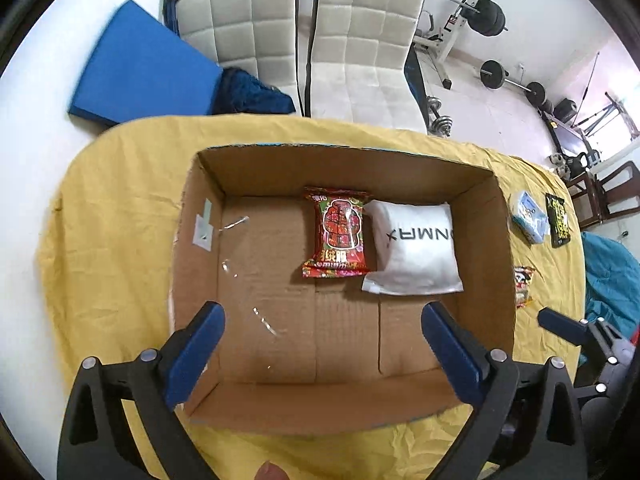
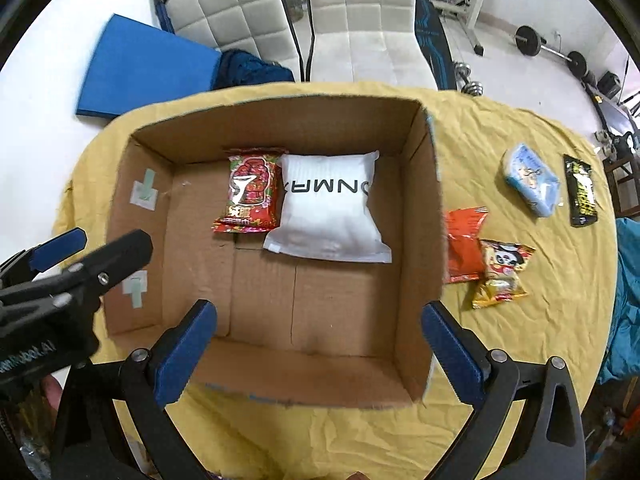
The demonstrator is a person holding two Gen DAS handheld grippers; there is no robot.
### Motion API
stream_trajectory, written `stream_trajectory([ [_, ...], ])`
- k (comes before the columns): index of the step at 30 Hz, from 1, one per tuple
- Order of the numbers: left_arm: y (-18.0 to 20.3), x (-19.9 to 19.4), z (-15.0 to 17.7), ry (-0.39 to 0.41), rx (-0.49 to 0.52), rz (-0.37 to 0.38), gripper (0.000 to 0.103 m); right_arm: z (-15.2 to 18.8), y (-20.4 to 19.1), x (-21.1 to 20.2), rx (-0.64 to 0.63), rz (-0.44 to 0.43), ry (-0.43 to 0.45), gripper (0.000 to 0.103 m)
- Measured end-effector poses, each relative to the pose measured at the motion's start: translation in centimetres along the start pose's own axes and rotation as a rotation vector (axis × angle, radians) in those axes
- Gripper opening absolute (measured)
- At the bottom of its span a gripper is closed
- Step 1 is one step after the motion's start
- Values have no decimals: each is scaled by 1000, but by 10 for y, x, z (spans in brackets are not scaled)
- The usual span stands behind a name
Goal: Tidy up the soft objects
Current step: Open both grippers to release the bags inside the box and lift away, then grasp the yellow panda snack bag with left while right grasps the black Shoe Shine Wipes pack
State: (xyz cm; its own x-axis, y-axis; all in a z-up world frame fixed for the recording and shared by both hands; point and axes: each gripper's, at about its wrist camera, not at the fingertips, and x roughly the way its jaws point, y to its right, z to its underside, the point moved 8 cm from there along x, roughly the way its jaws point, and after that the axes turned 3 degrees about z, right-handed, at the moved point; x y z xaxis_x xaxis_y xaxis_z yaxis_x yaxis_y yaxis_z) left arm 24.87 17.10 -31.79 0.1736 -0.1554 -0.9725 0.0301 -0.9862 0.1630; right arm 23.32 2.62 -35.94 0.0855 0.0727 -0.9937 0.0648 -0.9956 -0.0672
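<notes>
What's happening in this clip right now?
A person with two handheld grippers is packing soft packets into a cardboard box on a yellow cloth. A red snack packet and a white pouch already lie inside, side by side. Both the left gripper and right gripper are open and empty above the box. Four packets wait right of the box: orange, panda-print, light blue, black.
</notes>
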Motion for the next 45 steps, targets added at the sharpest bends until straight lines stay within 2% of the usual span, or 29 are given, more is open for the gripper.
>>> stream_trajectory([
  [9,28,-40,21,68,34,-41,101,17,17,-43,-9,-45,69,103],
  [12,44,-49,23,84,39,-45,101,22,39,-52,3,-66,74,103],
  [18,102,-59,21,109,81,-50,101,30,120,-67,63,-59,80,103],
  [22,158,-50,17,103,136,-26,101,38,209,-71,143,3,74,103],
  [28,240,1,19,-1,228,-12,101,49,327,-51,255,79,26,103],
  [32,272,60,21,-115,211,-19,101,56,381,-28,317,79,-4,103],
  [35,280,99,25,-191,186,-48,99,58,404,-8,347,53,-27,103],
  [36,284,115,28,-221,168,-45,94,59,406,-3,350,49,-34,103],
  [38,289,143,31,-273,130,-36,92,60,415,14,348,35,-60,103],
  [43,293,191,35,-351,72,-51,89,54,425,37,305,22,-91,103],
  [45,292,206,36,-375,62,-59,70,47,429,41,298,29,-92,103],
])
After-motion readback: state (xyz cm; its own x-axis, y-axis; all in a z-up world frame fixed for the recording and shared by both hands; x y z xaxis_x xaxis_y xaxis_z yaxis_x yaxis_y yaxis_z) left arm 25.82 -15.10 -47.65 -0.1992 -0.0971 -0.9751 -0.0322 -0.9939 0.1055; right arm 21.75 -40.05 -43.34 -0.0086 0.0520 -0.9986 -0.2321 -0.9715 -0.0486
